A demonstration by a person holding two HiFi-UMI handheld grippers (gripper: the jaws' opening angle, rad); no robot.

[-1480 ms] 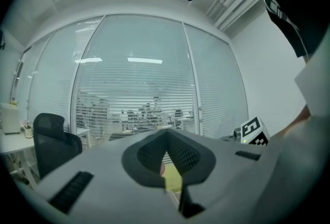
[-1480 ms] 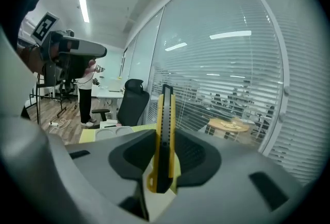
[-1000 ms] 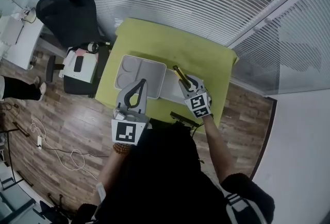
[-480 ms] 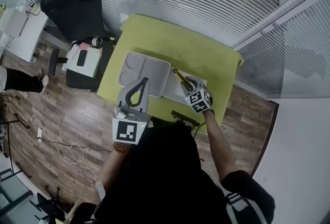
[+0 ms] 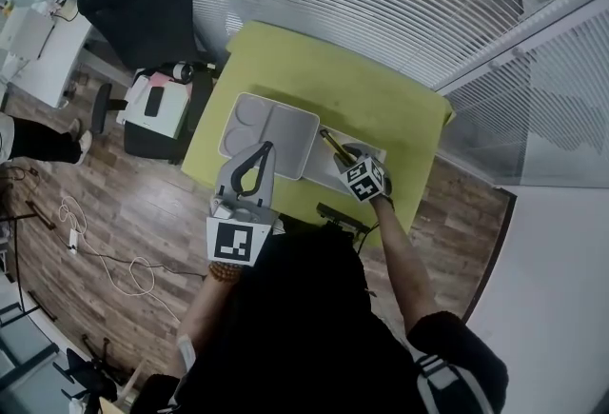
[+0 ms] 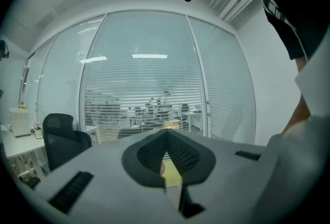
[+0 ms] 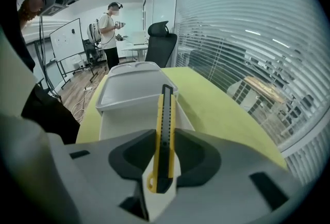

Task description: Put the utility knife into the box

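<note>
A yellow and black utility knife (image 7: 166,115) stands lengthways between the jaws of my right gripper (image 7: 164,140), which is shut on it. Its tip points out over the open white box (image 7: 121,125). In the head view the right gripper (image 5: 343,156) is angled down above that box (image 5: 319,160) with the knife (image 5: 330,142) sticking out ahead. My left gripper (image 5: 264,149) hovers over the table's near edge with its jaws shut and nothing in them. In the left gripper view, the left gripper (image 6: 166,133) points level toward the blinds.
A pale tray (image 5: 262,127) with round hollows lies left of the box on the green table (image 5: 381,98). A black chair (image 5: 143,12) and a small cart (image 5: 157,108) stand at the left. A black clamp (image 5: 341,217) sits on the near edge. A person (image 7: 109,30) stands beyond.
My right gripper has come down toward the box and tipped further downward, still with the knife in it. The left gripper has stayed where it was.
</note>
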